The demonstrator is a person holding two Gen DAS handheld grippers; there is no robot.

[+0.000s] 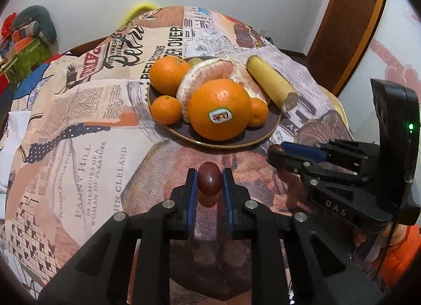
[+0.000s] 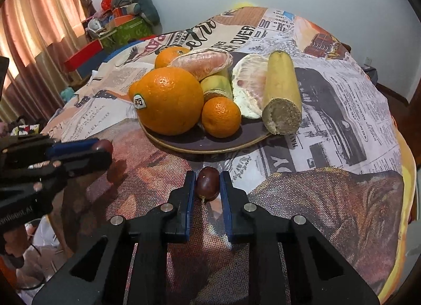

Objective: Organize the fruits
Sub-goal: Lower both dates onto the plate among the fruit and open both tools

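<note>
A dark red grape (image 1: pixel 209 182) sits just above the printed tablecloth, and my left gripper (image 1: pixel 209 174) is shut on it, blue pads pressing both sides. My right gripper (image 2: pixel 208 176) is shut on a second red grape (image 2: pixel 208 184), low over the cloth. In the left wrist view the right gripper (image 1: pixel 276 151) reaches in from the right, its grape (image 1: pixel 275 149) at the tips. In the right wrist view the left gripper (image 2: pixel 105 151) comes in from the left. Just beyond both stands a dark plate (image 1: pixel 236 141) piled with fruit.
The plate (image 2: pixel 210 147) holds a large stickered orange (image 2: pixel 168 101), a mandarin (image 2: pixel 221 116), peeled pomelo pieces (image 2: pixel 248 89) and a cut banana (image 2: pixel 282 91). The round table drops off at right. Boxes and clutter (image 2: pixel 118 28) stand by the curtain at far left.
</note>
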